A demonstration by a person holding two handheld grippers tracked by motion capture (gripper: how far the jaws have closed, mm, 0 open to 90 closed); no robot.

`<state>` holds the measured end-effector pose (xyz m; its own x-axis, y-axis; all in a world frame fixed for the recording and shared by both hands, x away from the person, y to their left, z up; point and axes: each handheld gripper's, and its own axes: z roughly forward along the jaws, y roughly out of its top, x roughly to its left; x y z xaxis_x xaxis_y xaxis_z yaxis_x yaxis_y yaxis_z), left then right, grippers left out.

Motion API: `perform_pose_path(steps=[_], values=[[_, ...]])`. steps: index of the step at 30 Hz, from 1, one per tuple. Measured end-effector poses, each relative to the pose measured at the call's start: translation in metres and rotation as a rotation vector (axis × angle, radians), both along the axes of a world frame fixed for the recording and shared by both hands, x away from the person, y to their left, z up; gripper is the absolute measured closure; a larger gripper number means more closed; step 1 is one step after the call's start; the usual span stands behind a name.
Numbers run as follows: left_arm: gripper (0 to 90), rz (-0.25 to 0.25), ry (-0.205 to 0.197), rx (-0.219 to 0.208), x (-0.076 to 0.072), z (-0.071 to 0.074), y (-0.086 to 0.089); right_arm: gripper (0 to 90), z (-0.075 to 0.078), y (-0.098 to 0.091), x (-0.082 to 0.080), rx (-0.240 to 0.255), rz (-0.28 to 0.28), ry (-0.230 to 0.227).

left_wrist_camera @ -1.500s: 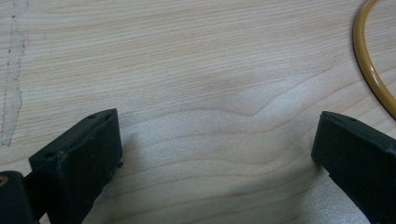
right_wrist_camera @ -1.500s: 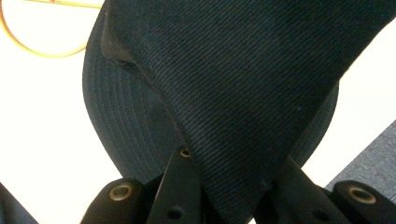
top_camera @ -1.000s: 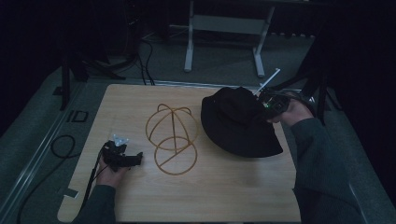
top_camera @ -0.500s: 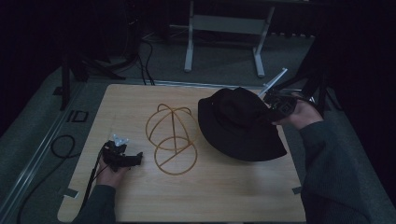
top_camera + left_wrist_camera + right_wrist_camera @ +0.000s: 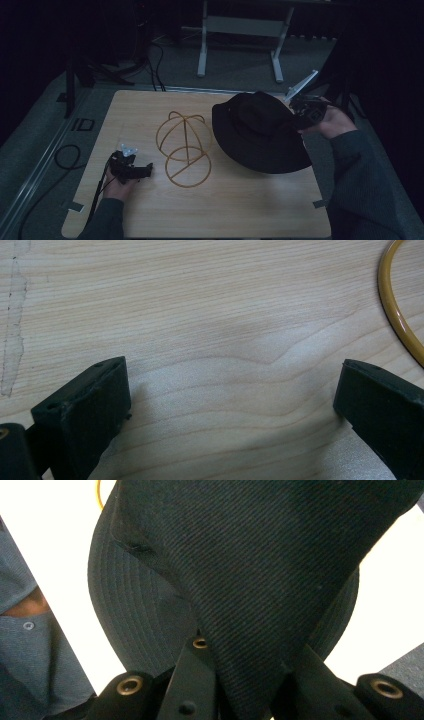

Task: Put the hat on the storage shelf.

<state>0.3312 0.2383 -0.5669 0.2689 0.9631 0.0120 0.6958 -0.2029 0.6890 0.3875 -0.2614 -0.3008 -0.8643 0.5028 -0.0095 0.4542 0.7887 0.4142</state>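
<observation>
Floor cable (image 5: pixel 67 157): dark loop on the grey floor, left of the bench.
Bench (image 5: pixel 240 210): pale wood top, grain plain in the left gripper view (image 5: pixel 210 340); a label mark sits at its far-left corner.
Left hand (image 5: pixel 117 187): comes in from the bottom edge, sleeve dark, resting at the bench's near-left part.
Left gripper (image 5: pixel 142 171): low on the bench — jaws spread wide with bare wood between them (image 5: pixel 232 415), gripping nothing; pointed toward the wire frame, apart from it.
Wire frame (image 5: pixel 182 147): yellow, dome-shaped ribs over a round base ring, standing mid-bench; an arc of its ring shows at the right edge of the left gripper view (image 5: pixel 395 310).
Hat (image 5: pixel 257 132): black, brimmed, fabric ribbed with stitched rings on the brim (image 5: pixel 240 570); right of the wire frame, just beside it, its right side lifted off the bench, near brim edge low over the wood.
Right gripper (image 5: pixel 295 120): jaws pressed in on a fold of the hat's cloth (image 5: pixel 247 680) — pinching the hat at its right side.
Right hand (image 5: pixel 332 122): at the bench's far-right edge, holding that gripper; grey sleeve runs down the right side.
</observation>
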Motion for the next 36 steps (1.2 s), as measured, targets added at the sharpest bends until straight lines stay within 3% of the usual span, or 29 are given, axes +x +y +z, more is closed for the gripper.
perform_pose_path(steps=[36], values=[[1.9,-0.002,0.001,0.000,0.000,0.000,0.000,86.4,0.034,0.006,-0.016,0.069,0.105,-0.028]])
